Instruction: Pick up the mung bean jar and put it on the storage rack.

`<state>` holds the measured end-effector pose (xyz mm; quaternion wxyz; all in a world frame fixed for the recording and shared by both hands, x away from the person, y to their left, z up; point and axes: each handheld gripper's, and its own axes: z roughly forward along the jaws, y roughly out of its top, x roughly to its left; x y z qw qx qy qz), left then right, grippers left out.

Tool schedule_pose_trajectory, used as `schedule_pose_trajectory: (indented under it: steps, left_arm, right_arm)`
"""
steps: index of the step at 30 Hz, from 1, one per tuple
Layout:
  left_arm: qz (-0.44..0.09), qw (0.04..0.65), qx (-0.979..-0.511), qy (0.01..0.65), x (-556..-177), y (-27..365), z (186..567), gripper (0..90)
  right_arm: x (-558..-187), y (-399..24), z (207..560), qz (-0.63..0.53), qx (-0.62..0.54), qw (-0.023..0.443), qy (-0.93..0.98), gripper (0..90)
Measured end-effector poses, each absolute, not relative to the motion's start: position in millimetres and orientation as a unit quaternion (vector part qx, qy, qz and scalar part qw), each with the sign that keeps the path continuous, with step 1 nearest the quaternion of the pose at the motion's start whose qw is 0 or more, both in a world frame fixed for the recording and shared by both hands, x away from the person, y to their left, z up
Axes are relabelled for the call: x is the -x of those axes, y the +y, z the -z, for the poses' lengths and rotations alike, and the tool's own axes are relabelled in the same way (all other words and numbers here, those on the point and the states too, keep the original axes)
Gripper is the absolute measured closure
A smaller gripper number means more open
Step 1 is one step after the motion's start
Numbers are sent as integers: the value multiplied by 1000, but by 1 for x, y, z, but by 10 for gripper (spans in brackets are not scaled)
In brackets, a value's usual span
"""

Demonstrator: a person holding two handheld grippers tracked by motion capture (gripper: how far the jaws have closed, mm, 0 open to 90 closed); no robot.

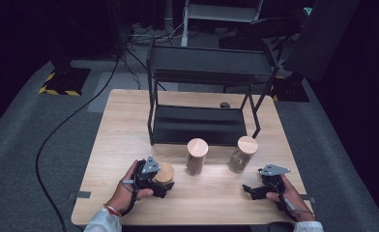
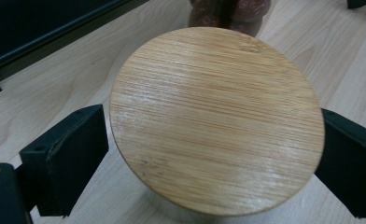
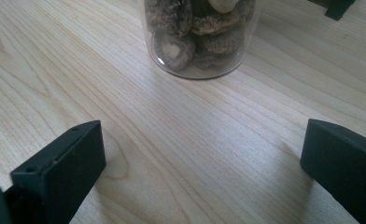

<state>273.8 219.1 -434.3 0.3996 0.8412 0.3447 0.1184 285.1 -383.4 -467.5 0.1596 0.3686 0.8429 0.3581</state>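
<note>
Bamboo, smooth and a little glossy, makes the round lid of the short jar that stands at the front left of the bench. The left hand-held gripper has its two black jaws on both sides of this lid. In the left gripper view a thin gap shows at the left jaw, and the right jaw looks touching or nearly touching the rim, so I judge it is not yet clamped; the view is too close to be sure.

The jar body under the lid seems to be clear glass, like the two taller jars behind it, the middle jar and the jar with dried mushrooms. It is therefore stiff, probably fragile, and slippery for the pads. The lid may only sit loose on top, so a grip on the lid alone could lift it off. Better is to take the glass wall just below the lid, with moderate force.

The right hand-held gripper is released, jaws wide apart over bare wood, near the mushroom jar and holding nothing.
</note>
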Motion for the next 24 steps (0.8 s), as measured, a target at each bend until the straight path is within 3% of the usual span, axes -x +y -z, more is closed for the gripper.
schedule_pose_trajectory:
  steps: [13,24]
  left_arm:
    - [-127,392,-842,348,-274,216,434,40]
    - [-143,381,-845,348,-272,210,433,94]
  right_arm:
    - [-285,-383,467,-358,-369,160,843,0]
    - [-285,-383,467,-358,-369,160,843,0]
